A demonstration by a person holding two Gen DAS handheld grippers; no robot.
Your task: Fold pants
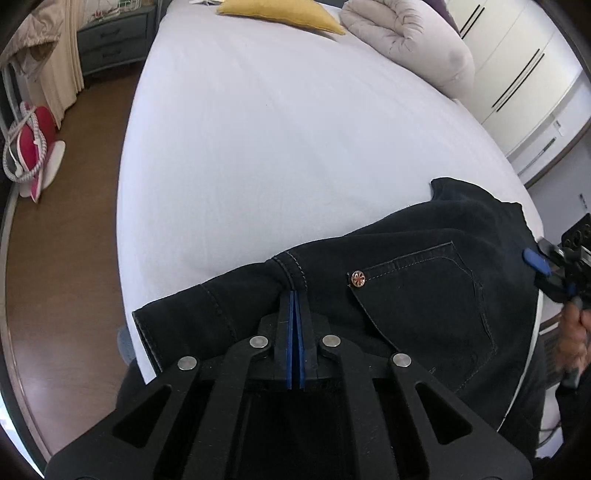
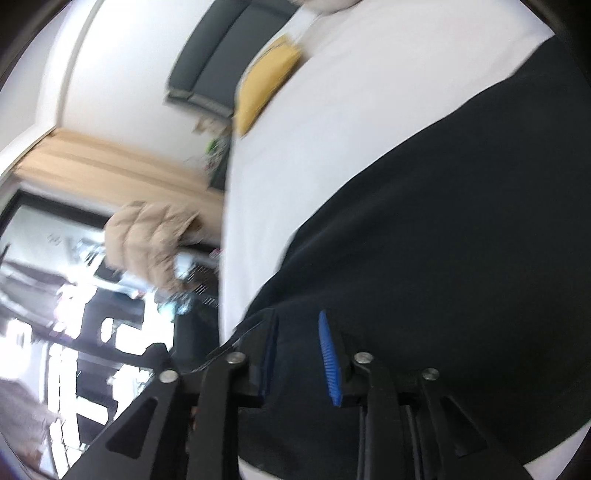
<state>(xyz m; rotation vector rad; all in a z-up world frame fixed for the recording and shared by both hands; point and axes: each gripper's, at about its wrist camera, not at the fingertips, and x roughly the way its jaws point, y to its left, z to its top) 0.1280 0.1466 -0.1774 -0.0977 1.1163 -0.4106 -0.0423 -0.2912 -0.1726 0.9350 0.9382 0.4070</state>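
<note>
Dark denim pants (image 1: 424,288) lie folded at the near edge of the bed's white sheet (image 1: 295,147), back pocket and a copper rivet facing up. My left gripper (image 1: 295,295) is shut, its tips pinching the stitched seam ridge of the pants. At the right rim of the left wrist view my right gripper (image 1: 543,273) hovers by the pants' right edge, held by a hand. The blurred right wrist view shows that gripper (image 2: 298,317) open, blue pads (image 2: 330,362) apart over the dark pants (image 2: 443,240). Whether cloth lies between them I cannot tell.
A yellow pillow (image 1: 284,14) and a rolled pale duvet (image 1: 406,40) sit at the bed's far end. White wardrobe doors (image 1: 517,74) stand to the right. Left of the bed are brown floor, a nightstand (image 1: 114,40) and a red and white appliance (image 1: 33,147). A beige jacket (image 2: 147,243) hangs nearby.
</note>
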